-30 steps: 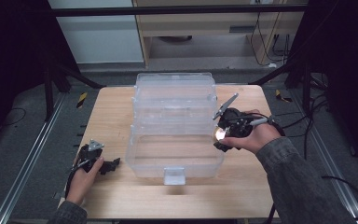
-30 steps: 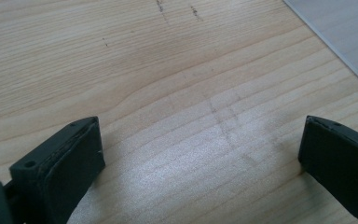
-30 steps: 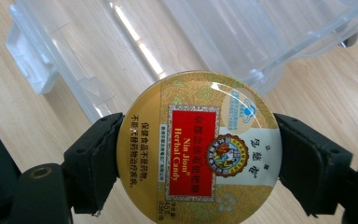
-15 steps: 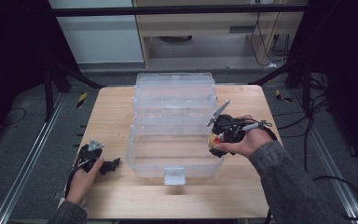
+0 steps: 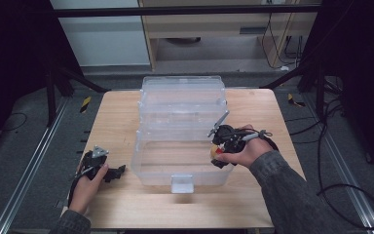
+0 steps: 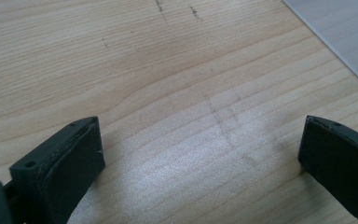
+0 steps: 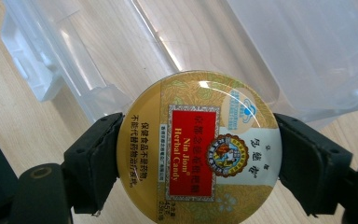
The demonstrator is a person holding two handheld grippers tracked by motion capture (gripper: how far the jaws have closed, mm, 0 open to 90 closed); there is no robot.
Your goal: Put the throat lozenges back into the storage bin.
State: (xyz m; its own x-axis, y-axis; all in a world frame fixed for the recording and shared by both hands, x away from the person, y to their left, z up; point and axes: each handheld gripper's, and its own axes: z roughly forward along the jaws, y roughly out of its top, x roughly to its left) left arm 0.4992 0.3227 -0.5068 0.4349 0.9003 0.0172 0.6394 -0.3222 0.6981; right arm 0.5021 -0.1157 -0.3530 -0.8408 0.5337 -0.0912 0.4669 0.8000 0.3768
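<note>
Right gripper (image 7: 198, 154): clamps round candy tin (image 7: 198, 147) by its rim (lid facing camera), over clear storage box (image 5: 182, 131) for lowering in | Left gripper (image 6: 200, 158): jaws spread, empty, parked on table (image 6: 168, 70).

The candy tin (image 7: 198, 148) is cut off by the bottom edge in the right gripper view, and its rim is covered on both sides where the pads (image 7: 100, 161) clamp it. The small print next to the left pad is too tiny to read. From above, the tin (image 5: 215, 150) is a speck under the right hand (image 5: 246, 148).
</note>
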